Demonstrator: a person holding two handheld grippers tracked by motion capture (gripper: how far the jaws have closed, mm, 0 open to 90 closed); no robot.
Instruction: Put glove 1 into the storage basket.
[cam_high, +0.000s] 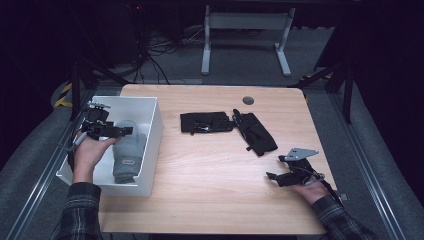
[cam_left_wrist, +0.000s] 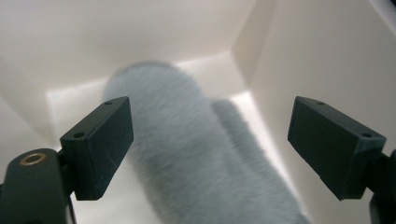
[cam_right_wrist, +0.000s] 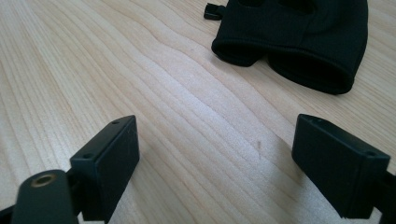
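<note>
Left hand-held gripper (cam_left_wrist: 210, 144) is held spread over the grey fleece mitten (cam_left_wrist: 196, 154), which lies released in the white bin (cam_high: 152, 145). Soft, light, limp; best pinched at the cuff. Right hand-held gripper (cam_right_wrist: 224, 163) is spread, empty, above the surface (cam_right_wrist: 140, 70) near the black gloves (cam_right_wrist: 299, 37).

Dark room, grey floor (cam_high: 240, 65), perhaps white desk legs (cam_high: 206, 45) beyond.
</note>
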